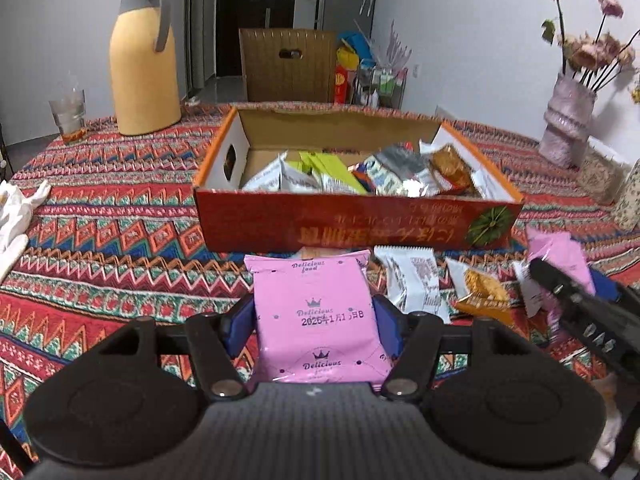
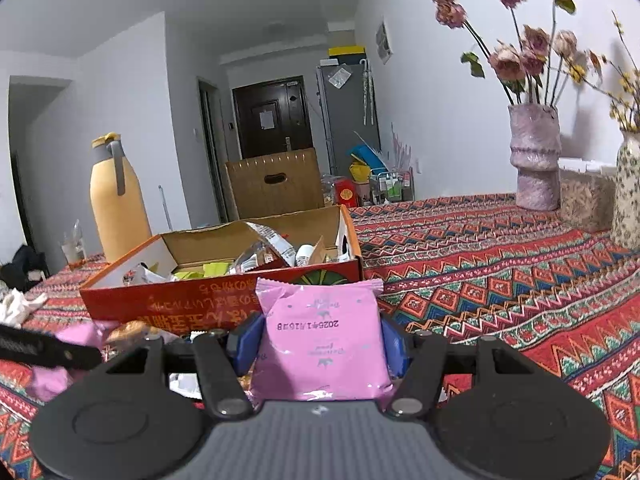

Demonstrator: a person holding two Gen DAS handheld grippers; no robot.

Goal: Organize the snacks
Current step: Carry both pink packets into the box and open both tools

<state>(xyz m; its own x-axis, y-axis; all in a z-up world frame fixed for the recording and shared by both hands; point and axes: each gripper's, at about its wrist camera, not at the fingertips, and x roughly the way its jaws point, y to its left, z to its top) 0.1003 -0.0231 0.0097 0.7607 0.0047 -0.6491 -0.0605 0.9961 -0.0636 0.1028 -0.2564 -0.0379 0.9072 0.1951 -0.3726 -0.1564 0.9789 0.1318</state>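
Left gripper [image 1: 316, 322] angled down, clamped on pink packet [image 1: 316, 312]; box [image 1: 360, 222] ahead. Right gripper [image 2: 320, 344] nearer level, clamped on second pink packet [image 2: 320, 336]

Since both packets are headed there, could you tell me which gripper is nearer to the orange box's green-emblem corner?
Right. The right gripper, holding a pink packet, sits just in front of that corner of the orange box; the left gripper, with its own pink packet, faces the box's middle.

Print we could read on the packets

The pink packet [image 1: 316, 316] at lower centre read "Delicious food" with a stamped date starting 2025; we found the orange box's [image 1: 360, 228] characters upside down, unreadable.
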